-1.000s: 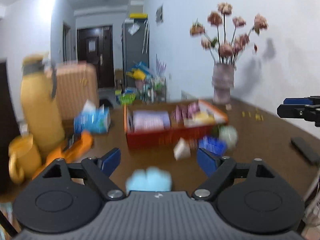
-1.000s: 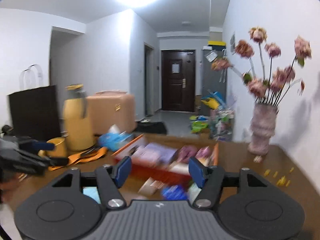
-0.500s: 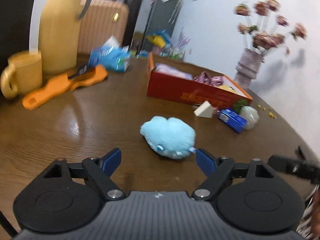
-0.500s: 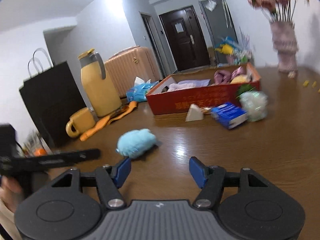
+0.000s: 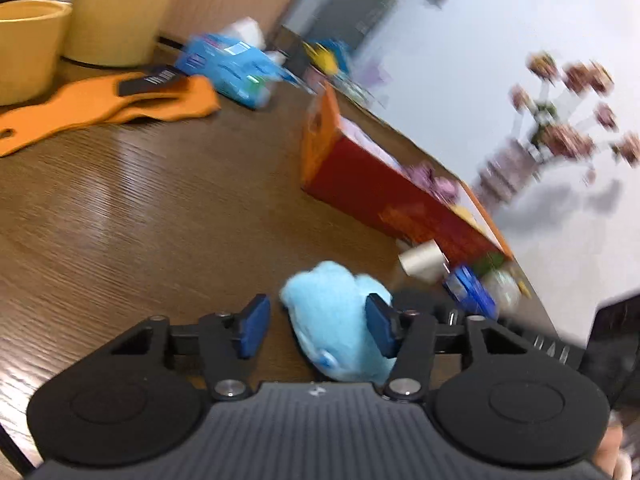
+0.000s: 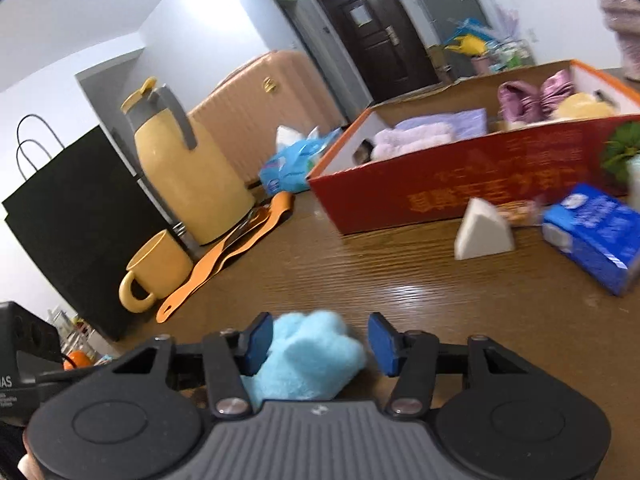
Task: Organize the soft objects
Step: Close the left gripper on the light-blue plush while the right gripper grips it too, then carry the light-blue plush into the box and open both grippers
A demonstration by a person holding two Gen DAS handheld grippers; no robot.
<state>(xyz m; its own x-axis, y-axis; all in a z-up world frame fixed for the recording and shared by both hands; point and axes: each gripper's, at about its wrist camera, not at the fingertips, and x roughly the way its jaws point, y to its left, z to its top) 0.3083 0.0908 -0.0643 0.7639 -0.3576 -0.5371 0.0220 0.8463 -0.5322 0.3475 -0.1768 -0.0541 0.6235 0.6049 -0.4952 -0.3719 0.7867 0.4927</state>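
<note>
Closing both half-open grippers, left gripper (image 5: 316, 330) and right gripper (image 6: 318, 342), around the blue plush (image 5: 340, 320) lying between each one's pads, not yet clamped. Box (image 6: 460, 184) ahead holds some soft items; plush, sponge (image 6: 482, 236) remain out.

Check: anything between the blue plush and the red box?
Bare table between blue plush and red box, clearest in the right wrist view; the white wedge sits off to the right.

Big yellow thermos jug (image 6: 188, 168) sits by a yellow ceramic mug (image 6: 158, 270), black paper shopping bag (image 6: 76, 224) behind them, ribbed peach suitcase (image 6: 260, 116) further back, dark brown door (image 6: 376, 36).
</note>
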